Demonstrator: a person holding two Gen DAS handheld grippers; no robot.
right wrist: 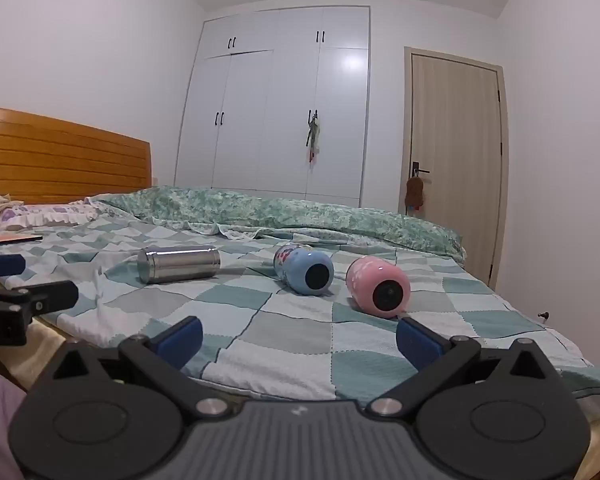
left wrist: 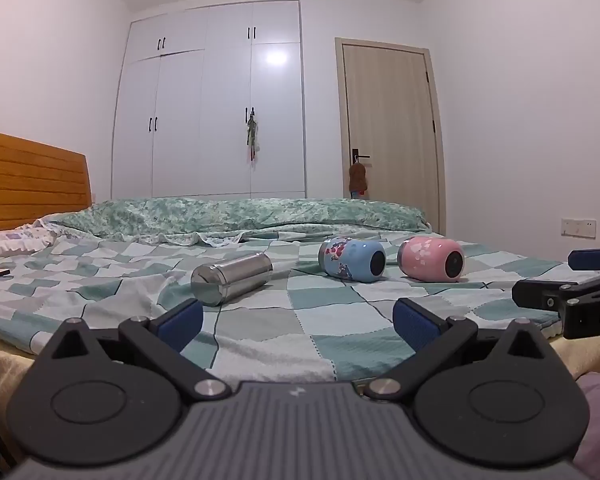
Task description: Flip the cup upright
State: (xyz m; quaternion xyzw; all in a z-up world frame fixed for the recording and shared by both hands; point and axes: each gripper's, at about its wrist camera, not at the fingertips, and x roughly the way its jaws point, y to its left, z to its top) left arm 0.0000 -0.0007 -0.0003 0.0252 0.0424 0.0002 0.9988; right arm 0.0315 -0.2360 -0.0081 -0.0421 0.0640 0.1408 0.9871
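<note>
Across the middle of both frames, three cups lay on their sides on a green-and-white checked bedspread point(left wrist: 332, 312), none upright. The steel cup point(left wrist: 231, 279) sat left of centre in the left wrist view, its long axis running from lower left to upper right, flat closed end toward the camera. Right of it the blue cup point(left wrist: 352, 259) and then the pink cup point(left wrist: 431, 259) lay near each other but apart, each with its long axis running away from the lens and its dark round base facing the camera, metal rim end pointing to the far left. In the right wrist view the steel cup point(right wrist: 179, 264) lay almost level across the frame, with the blue cup point(right wrist: 304, 273) and pink cup point(right wrist: 378, 286) to its right.

The left gripper point(left wrist: 298, 326) hovered at the lower frame over the bed's near edge, blue pads wide apart, holding nothing. The right gripper point(right wrist: 299, 338) was likewise spread wide and empty.
</note>
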